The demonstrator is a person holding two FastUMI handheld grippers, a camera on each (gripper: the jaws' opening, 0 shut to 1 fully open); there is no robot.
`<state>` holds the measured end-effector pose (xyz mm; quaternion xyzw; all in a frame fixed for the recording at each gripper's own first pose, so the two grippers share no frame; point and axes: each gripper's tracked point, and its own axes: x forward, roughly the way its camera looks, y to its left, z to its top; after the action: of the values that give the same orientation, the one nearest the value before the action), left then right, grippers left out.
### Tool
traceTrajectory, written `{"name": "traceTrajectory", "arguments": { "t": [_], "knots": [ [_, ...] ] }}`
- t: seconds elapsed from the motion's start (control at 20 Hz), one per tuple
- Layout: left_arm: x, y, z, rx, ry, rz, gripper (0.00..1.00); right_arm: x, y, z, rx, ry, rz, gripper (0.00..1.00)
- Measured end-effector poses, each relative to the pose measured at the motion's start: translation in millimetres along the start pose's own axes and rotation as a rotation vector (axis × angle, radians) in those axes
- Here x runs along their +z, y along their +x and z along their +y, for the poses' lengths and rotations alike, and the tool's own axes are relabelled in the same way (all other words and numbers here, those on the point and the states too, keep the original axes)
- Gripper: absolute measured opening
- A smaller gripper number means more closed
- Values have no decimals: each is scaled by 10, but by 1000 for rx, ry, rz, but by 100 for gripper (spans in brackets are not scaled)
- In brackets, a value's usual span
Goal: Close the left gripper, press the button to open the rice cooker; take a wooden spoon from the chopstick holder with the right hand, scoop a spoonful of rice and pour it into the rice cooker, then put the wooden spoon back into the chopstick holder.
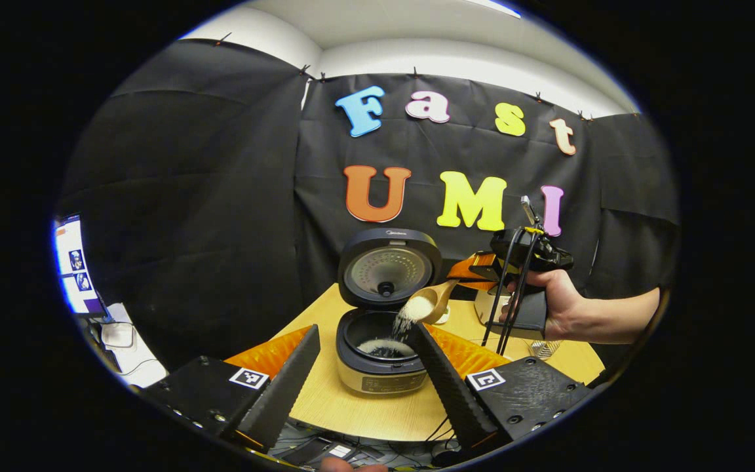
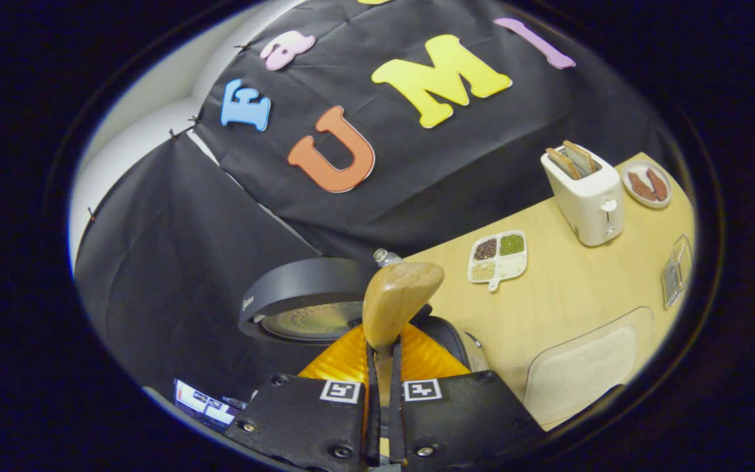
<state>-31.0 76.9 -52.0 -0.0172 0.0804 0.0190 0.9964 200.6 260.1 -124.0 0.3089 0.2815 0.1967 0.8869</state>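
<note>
One wooden spoon (image 1: pixel 431 303) tips rice (image 1: pixel 407 317) into rice cooker (image 1: pixel 381 357)

Light wood-grain worktop (image 2: pixel 567 295) and the items resting on it. Directly ahead of the left hand-held gripper (image 1: pixel 364 367) stands the rice cooker (image 1: pixel 381 367), lid raised, near the worktop's front edge. Seen from the right hand-held gripper (image 2: pixel 384 367), to its right: a white tray (image 2: pixel 499 259) with 4 compartments of grains; beyond it a white toaster (image 2: pixel 584 193) holding 2 slices; just past that a small plate (image 2: pixel 646 185); a clear holder (image 2: pixel 676 272) near the far edge; a pale container (image 2: pixel 584 370) nearest.
</note>
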Motion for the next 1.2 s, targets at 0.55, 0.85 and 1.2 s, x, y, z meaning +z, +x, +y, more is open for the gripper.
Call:
{"name": "traceTrajectory", "arguments": {
  "t": [0.55,0.85,1.2],
  "knots": [
    [-125,-77,245,80,-61,21,95,-56,254,-32,-70,-212,-1,14],
    [-162,-85,259,94,-69,20,95,-34,257,80,-73,-345,-25,11],
    [-176,-112,326,114,-73,11,94,-72,239,358,-67,-640,-69,11]
  ]
}}
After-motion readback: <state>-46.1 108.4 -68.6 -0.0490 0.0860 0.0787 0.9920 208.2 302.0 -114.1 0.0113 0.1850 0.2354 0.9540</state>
